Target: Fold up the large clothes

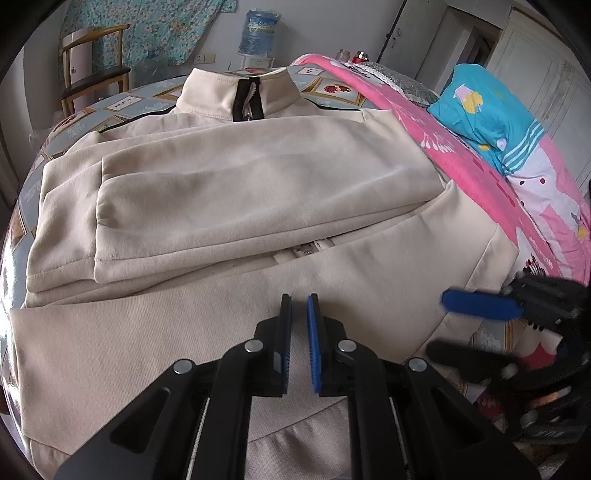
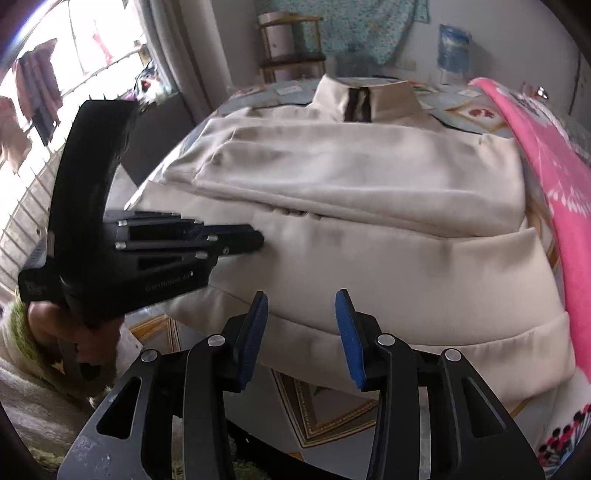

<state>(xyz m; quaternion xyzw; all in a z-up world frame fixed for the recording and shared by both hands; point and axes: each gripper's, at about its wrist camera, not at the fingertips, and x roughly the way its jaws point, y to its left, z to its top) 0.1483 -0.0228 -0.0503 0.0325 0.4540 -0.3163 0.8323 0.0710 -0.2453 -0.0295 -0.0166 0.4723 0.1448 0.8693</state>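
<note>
A cream zip-up jacket (image 1: 258, 192) lies face up on the bed, collar at the far end and both sleeves folded across the chest. In the left wrist view my left gripper (image 1: 299, 301) hovers over the jacket's lower front, its jaws almost together and no cloth seen between them. From the right wrist view the left gripper (image 2: 258, 236) rests its tips against the jacket (image 2: 369, 258) near its left side. My right gripper (image 2: 303, 295) stands open just above the hem, nothing between its blue pads. The right gripper (image 1: 454, 328) shows blurred at the jacket's right edge.
A pink quilt (image 1: 461, 158) and a blue pillow (image 1: 487, 114) lie along the right of the bed. The patterned sheet (image 2: 332, 413) shows below the hem. A wooden chair (image 1: 92, 70) and a water bottle (image 1: 258, 33) stand behind. A hand (image 2: 55, 321) holds the left gripper.
</note>
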